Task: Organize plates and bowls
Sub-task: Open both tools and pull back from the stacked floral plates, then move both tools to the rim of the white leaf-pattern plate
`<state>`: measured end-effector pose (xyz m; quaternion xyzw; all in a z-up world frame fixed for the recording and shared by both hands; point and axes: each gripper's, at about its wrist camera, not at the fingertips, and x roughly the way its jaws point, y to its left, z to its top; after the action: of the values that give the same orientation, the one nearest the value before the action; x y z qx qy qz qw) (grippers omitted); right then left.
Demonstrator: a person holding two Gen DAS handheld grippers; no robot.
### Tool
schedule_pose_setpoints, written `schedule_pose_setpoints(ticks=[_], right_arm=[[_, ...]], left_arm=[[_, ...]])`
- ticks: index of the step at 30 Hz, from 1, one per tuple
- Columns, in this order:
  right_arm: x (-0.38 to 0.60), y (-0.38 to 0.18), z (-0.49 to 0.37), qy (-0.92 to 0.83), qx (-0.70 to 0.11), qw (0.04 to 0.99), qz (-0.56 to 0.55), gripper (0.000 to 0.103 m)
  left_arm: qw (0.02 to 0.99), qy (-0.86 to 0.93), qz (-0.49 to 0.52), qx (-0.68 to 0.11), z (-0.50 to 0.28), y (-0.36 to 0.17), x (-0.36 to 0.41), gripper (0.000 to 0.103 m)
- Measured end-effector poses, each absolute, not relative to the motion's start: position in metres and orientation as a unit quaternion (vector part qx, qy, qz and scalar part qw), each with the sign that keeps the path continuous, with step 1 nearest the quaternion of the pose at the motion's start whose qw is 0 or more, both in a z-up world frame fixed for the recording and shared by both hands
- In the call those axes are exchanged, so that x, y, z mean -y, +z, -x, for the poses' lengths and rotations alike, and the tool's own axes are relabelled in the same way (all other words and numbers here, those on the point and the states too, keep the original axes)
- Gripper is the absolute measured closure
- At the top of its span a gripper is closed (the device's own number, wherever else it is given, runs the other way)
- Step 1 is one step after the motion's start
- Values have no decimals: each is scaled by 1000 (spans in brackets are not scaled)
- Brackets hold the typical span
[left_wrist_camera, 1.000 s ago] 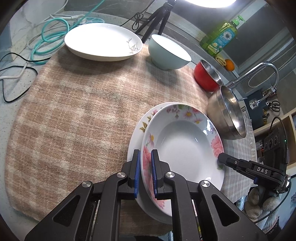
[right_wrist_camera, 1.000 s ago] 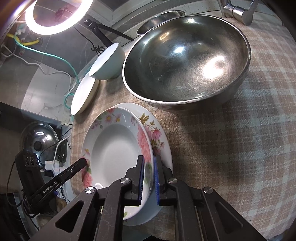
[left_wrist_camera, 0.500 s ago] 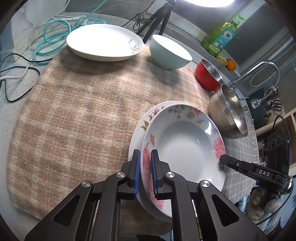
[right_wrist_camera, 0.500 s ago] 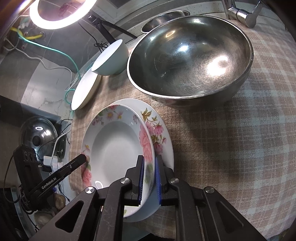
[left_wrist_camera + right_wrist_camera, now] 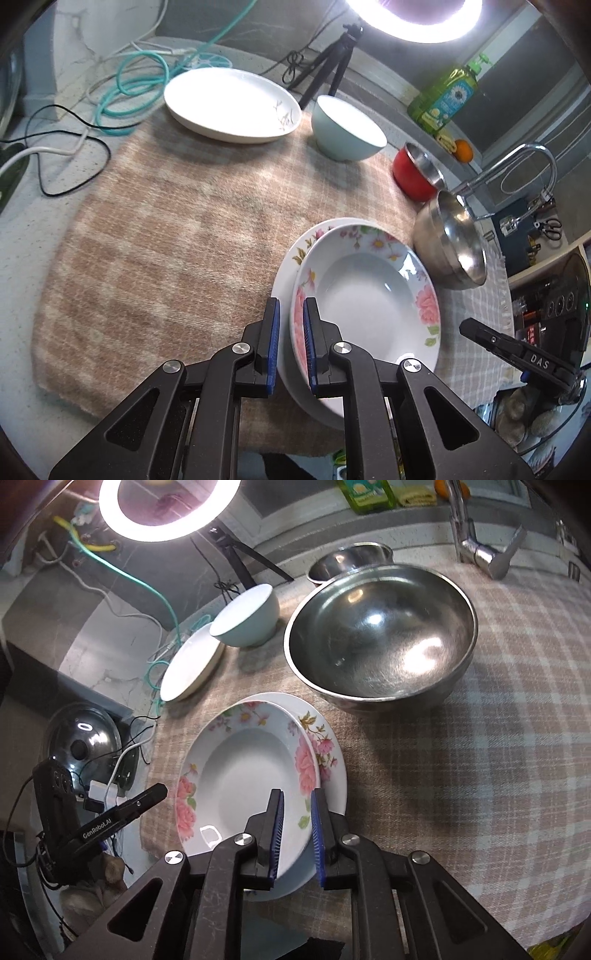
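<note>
A deep floral plate (image 5: 365, 295) (image 5: 243, 775) sits stacked on a flat floral plate (image 5: 291, 254) (image 5: 328, 753) on the checked cloth. My left gripper (image 5: 291, 325) is open, its jaws straddling the deep plate's near rim with a gap on each side. My right gripper (image 5: 297, 823) is open too, its jaws astride the opposite rim. A plain white plate (image 5: 231, 105) (image 5: 190, 666) and a pale blue bowl (image 5: 347, 129) (image 5: 247, 616) stand at the far side.
A large steel bowl (image 5: 450, 240) (image 5: 380, 638) stands beside the stack. A red bowl with steel lining (image 5: 415, 171) is behind it. A tap (image 5: 480, 550), a soap bottle (image 5: 445, 99), cables (image 5: 129, 81) and a ring light's tripod (image 5: 328, 66) edge the counter.
Both grippers have opened and let go of the deep floral plate, which now rests on the flat plate. Both have drawn back slightly.
</note>
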<state>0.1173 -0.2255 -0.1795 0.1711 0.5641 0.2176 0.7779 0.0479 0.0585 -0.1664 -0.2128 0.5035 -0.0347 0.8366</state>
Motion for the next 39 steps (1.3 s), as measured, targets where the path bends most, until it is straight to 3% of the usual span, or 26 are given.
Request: schedule_pose_setpoints(ticks=[7,10,12,13,21,23,25,39], right_arm=[[239,-155,-104,237,-534,793,-170,79],[251,-149,-100,243,-524,795,-184,79],[257,-146,-99,250,-520,794,-193,79],[261,-145,-97,253,-517,794,-194,79],[286,-125,-91,298,-474,806,-191,79],[287,-120,-91,311,-468,807,-182,76],[285,-115,-90,330,-462,806,-168,67],[214,-75,-109,395,-451,797,-72,67]], left_arm=[[853,-9,229,-470,-23,-146,-62,91],[857,3,236,-458,-10,-141,-62,80],[858,14,251,-448,0,-138,-63,59],[860,20,259,-440,7,-136,-63,56],[867,59,253,-425,35,-121,-38,56],[866,67,253,-425,39,-117,-31,56],[866,75,254,-424,43,-115,-26,56],[878,125,231,-401,36,-82,-56,58]])
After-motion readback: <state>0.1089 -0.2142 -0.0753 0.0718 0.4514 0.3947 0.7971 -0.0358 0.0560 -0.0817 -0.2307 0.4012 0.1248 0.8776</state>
